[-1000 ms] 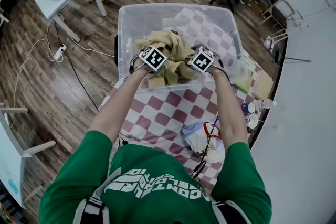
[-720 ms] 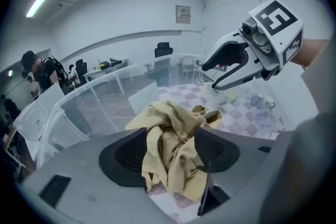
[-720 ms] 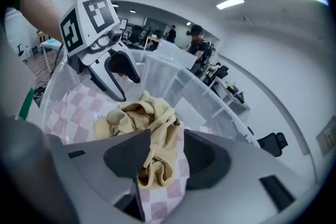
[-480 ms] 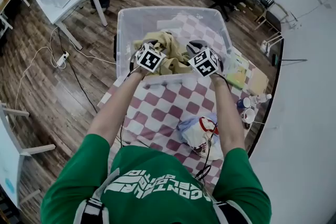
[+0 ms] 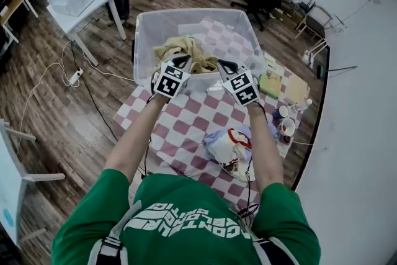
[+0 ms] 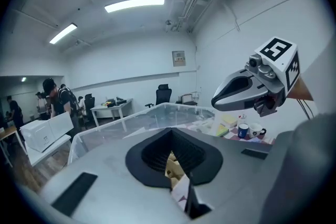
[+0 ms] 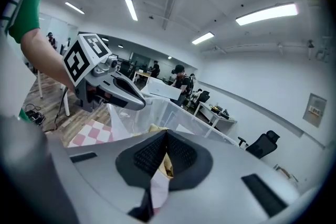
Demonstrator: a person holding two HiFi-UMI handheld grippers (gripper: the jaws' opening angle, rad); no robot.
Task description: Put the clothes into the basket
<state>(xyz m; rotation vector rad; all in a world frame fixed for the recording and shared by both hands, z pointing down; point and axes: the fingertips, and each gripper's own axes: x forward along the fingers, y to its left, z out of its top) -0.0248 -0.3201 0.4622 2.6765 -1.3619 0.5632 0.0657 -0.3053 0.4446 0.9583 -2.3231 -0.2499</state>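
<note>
The basket (image 5: 141, 40) sits at the table's (image 5: 180, 127) far end, with the clothes (image 5: 183, 46) in its near-left part. I have the left gripper (image 5: 182, 61) and right gripper (image 5: 224, 66) side by side over its near rim; a bag (image 5: 224, 146) lies nearer, cups (image 5: 285, 127) at its right.

I am holding my left gripper (image 5: 180, 62) and right gripper (image 5: 224, 66) over the near rim of the clear basket (image 5: 140, 40), jaws just closing empty, tan clothes (image 5: 181, 46) lying inside

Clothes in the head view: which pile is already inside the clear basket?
The tan pile, lying inside the clear basket. The white-and-blue bundle with red trim sits outside it, on the checked tablecloth.
</note>
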